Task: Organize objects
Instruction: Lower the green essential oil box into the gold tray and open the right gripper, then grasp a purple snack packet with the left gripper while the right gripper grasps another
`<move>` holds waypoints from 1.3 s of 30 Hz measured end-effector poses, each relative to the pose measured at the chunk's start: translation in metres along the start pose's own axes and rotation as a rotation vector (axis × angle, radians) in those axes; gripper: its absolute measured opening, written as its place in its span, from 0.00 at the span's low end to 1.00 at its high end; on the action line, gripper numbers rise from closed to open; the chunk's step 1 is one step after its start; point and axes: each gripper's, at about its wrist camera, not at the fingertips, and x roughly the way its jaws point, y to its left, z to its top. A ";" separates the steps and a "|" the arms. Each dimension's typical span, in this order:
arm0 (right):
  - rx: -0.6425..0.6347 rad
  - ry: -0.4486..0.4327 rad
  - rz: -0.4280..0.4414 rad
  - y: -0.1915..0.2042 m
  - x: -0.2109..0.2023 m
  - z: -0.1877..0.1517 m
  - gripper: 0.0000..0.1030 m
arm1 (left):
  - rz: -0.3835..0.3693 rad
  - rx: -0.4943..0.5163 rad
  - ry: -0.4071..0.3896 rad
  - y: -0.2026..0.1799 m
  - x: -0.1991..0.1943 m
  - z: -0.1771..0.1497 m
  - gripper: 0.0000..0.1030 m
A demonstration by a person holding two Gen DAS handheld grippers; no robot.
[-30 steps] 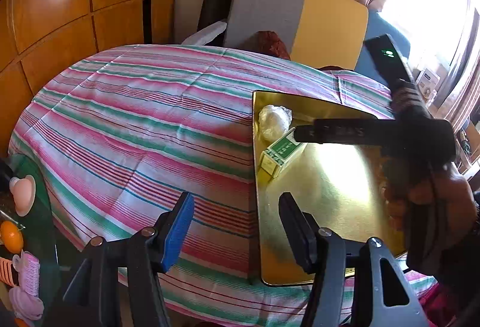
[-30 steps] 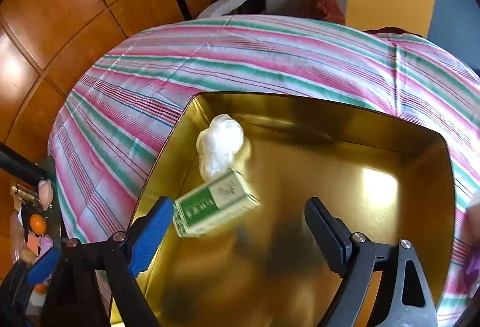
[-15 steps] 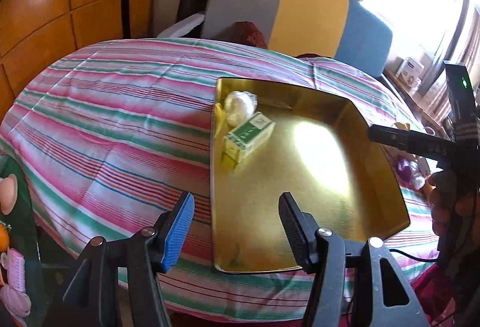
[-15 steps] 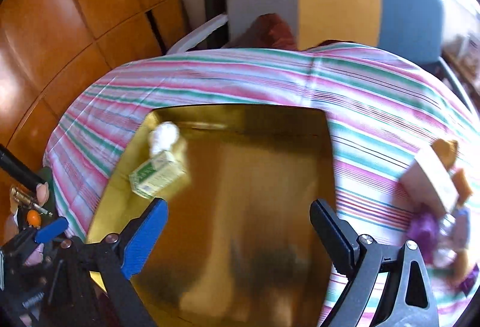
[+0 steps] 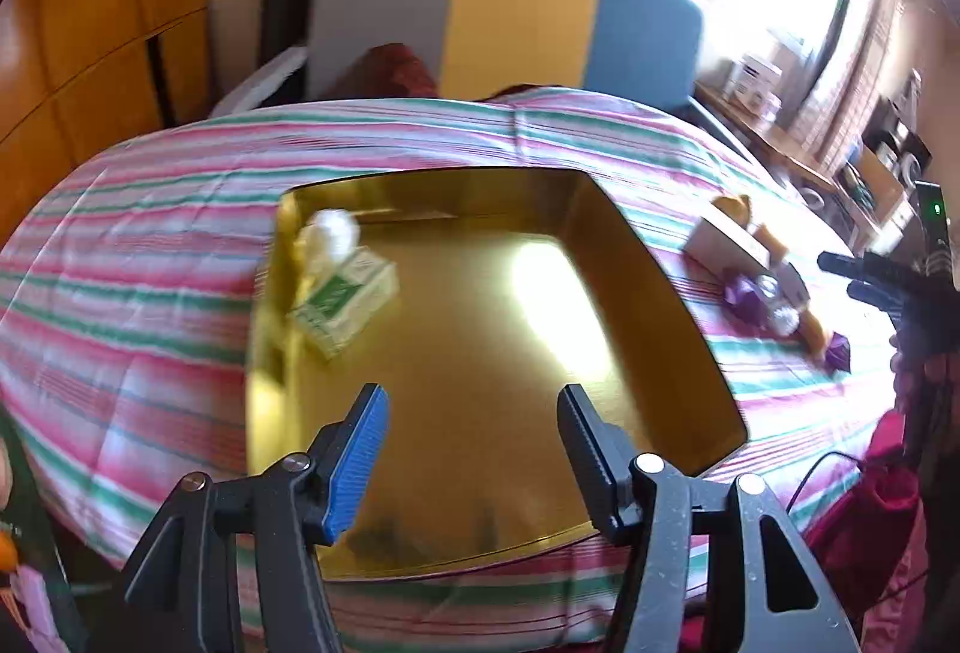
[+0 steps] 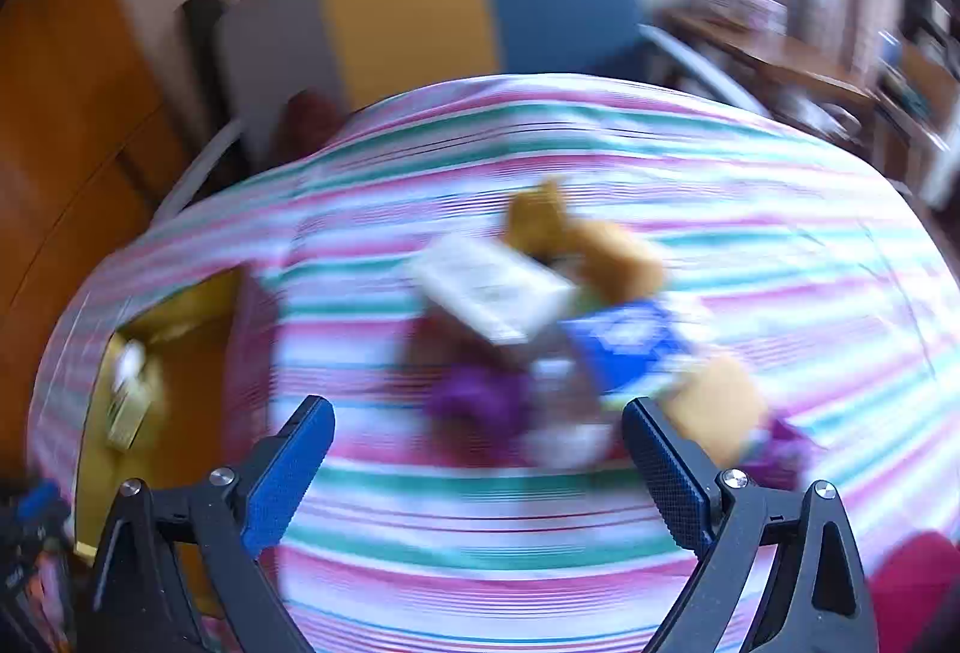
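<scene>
A gold tray (image 5: 660, 293) lies on the striped tablecloth (image 5: 150, 263). In its far left corner are a green and white box (image 5: 345, 296) and a white wad (image 5: 330, 233). My left gripper (image 5: 471, 446) is open and empty over the tray's near edge. A pile of objects lies right of the tray: a white box (image 6: 492, 287), a blue box (image 6: 624, 347), brown pieces (image 6: 612, 257) and purple items (image 6: 474, 401). My right gripper (image 6: 477, 467) is open and empty, just in front of the pile; this view is blurred. The tray (image 6: 180, 389) shows at its left.
A grey, yellow and blue seat back (image 5: 504, 5) stands behind the table. Wooden panels (image 5: 90, 53) are at the left. A shelf with boxes (image 5: 756, 83) is at the right by a bright window. The right gripper's body (image 5: 900, 287) shows at the right edge.
Both views have swung to the right. My right gripper has left the tray and now faces the pile of objects. The green box stays in the tray.
</scene>
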 end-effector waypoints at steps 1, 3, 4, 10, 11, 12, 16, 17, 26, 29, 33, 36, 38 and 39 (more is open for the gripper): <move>0.032 -0.006 -0.012 -0.015 -0.002 0.002 0.95 | -0.016 0.020 0.004 -0.010 0.002 0.003 0.57; 0.113 -0.020 -0.040 -0.050 -0.004 0.004 0.95 | -0.043 0.059 0.010 -0.029 0.004 0.008 0.57; 0.145 -0.026 -0.052 -0.061 -0.004 0.005 0.95 | -0.057 0.082 0.011 -0.039 0.005 0.011 0.57; 0.342 -0.046 -0.041 -0.116 0.006 -0.002 0.95 | -0.174 0.211 0.043 -0.114 0.022 0.031 0.57; 0.364 -0.046 -0.028 -0.118 0.006 -0.003 0.95 | -0.196 0.222 0.059 -0.126 0.029 0.035 0.57; 0.379 -0.064 -0.011 -0.121 0.004 -0.002 0.95 | -0.213 0.227 0.078 -0.138 0.036 0.039 0.56; 0.398 -0.071 0.021 -0.124 -0.001 -0.005 0.95 | -0.290 0.201 0.180 -0.175 0.071 0.048 0.50; 0.401 -0.071 0.029 -0.125 -0.002 -0.005 0.95 | -0.311 0.182 0.207 -0.184 0.083 0.050 0.49; 0.409 -0.086 0.079 -0.125 -0.003 -0.006 0.96 | -0.352 0.031 0.342 -0.230 0.161 0.056 0.46; 0.407 -0.079 0.093 -0.124 -0.001 -0.006 0.96 | -0.335 -0.047 0.356 -0.233 0.182 0.063 0.49; 0.397 -0.076 0.108 -0.122 0.000 -0.005 0.97 | -0.298 -0.121 0.370 -0.235 0.206 0.069 0.53; 0.394 -0.080 0.115 -0.121 -0.001 -0.005 0.97 | -0.270 -0.135 0.365 -0.238 0.219 0.075 0.53; 0.399 -0.081 0.123 -0.122 -0.001 -0.005 0.97 | -0.256 -0.124 0.352 -0.242 0.222 0.081 0.53; 0.402 -0.079 0.127 -0.123 -0.001 -0.006 0.97 | -0.247 -0.113 0.349 -0.244 0.224 0.083 0.53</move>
